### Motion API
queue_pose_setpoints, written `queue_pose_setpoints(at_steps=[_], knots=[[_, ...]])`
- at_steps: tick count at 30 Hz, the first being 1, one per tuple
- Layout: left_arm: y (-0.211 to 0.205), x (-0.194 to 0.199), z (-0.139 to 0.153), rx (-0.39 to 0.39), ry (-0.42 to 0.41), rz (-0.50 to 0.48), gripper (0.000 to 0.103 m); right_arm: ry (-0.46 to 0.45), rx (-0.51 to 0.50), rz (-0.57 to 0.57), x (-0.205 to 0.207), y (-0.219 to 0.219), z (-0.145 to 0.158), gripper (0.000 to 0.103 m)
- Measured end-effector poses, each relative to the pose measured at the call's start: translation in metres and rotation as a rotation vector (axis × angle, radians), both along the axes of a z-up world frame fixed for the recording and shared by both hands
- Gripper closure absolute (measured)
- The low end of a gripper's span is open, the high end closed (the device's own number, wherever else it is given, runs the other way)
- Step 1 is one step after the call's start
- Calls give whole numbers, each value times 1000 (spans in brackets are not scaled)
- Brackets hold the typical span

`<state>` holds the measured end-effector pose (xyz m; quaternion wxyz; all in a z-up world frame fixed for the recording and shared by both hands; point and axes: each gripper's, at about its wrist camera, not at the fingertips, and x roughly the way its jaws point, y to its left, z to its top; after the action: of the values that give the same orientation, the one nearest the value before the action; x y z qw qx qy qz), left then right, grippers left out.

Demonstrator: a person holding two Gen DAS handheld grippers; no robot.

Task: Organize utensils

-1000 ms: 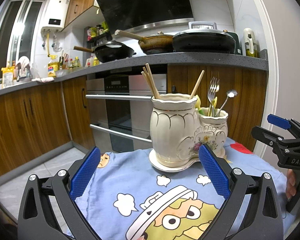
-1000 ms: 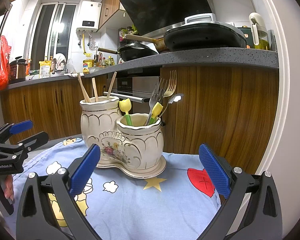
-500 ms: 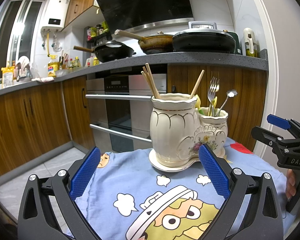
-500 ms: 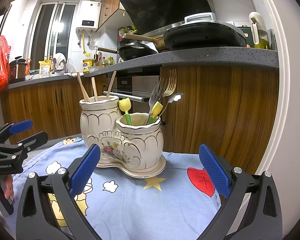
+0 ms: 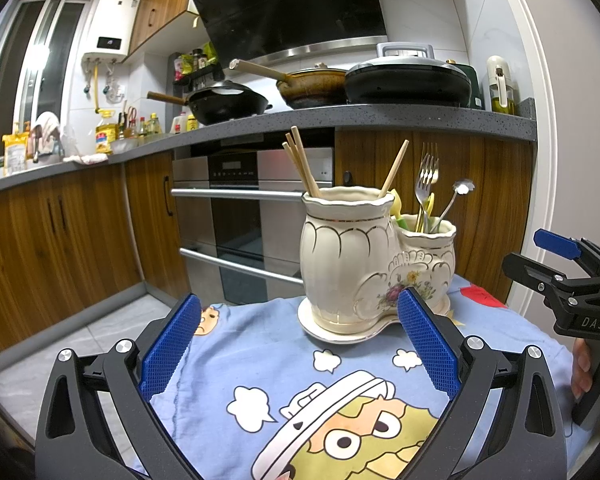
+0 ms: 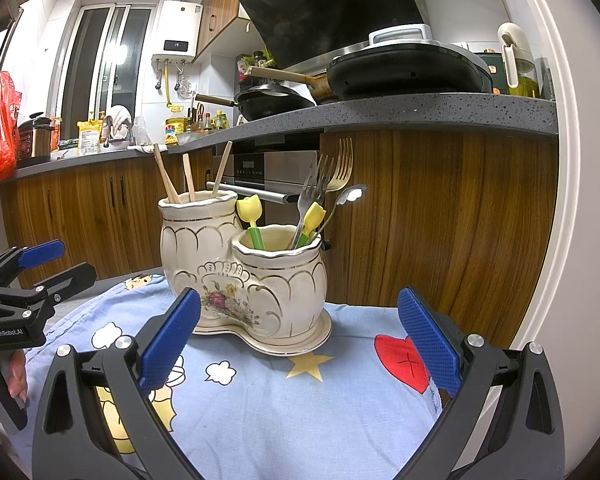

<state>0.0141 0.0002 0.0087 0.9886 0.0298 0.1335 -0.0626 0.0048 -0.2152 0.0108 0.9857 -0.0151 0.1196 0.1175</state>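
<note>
A cream ceramic utensil holder [image 5: 352, 264] [image 6: 236, 268] with two joined pots stands on the blue cartoon tablecloth [image 5: 284, 392]. The taller pot holds wooden chopsticks [image 5: 304, 168] [image 6: 188, 178]. Forks [image 6: 320, 192], a spoon [image 6: 350, 196] and yellow tulip-topped picks [image 6: 249, 210] stick out of the shorter pot. My left gripper [image 5: 300, 340] is open just in front of the holder, with nothing between its blue pads. My right gripper [image 6: 298, 340] is likewise open and empty, facing the shorter pot. Each gripper shows at the edge of the other's view.
Behind the small table run wooden kitchen cabinets [image 5: 60, 240], a built-in oven [image 5: 252, 220] and a grey counter [image 5: 380, 118] with pans. A white wall or door frame [image 6: 572, 200] stands close on the right. A hand [image 5: 584, 368] holds the right gripper's handle.
</note>
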Motion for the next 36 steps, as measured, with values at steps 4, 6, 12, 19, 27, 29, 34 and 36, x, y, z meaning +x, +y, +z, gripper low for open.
queue_pose_setpoints(at_steps=[4, 6, 12, 19, 27, 29, 34, 36], knots=[[0, 0, 0, -1, 0, 0, 5, 1, 0, 0, 0, 0, 0, 6], [0, 0, 0, -1, 1, 0, 5, 0, 0, 0, 0, 0, 0, 6], [0, 0, 0, -1, 0, 0, 5, 1, 0, 0, 0, 0, 0, 6], [0, 0, 0, -1, 0, 0, 5, 2, 0, 0, 0, 0, 0, 6], [2, 1, -1, -6, 5, 20, 5, 2, 0, 0, 0, 0, 0, 6], [2, 1, -2, -6, 7, 20, 5, 2, 0, 0, 1, 0, 0, 6], [0, 1, -3, 1, 8, 7, 5, 2, 0, 0, 0, 0, 0, 6], [0, 2, -3, 2, 10, 11, 5, 2, 0, 0, 1, 0, 0, 6]])
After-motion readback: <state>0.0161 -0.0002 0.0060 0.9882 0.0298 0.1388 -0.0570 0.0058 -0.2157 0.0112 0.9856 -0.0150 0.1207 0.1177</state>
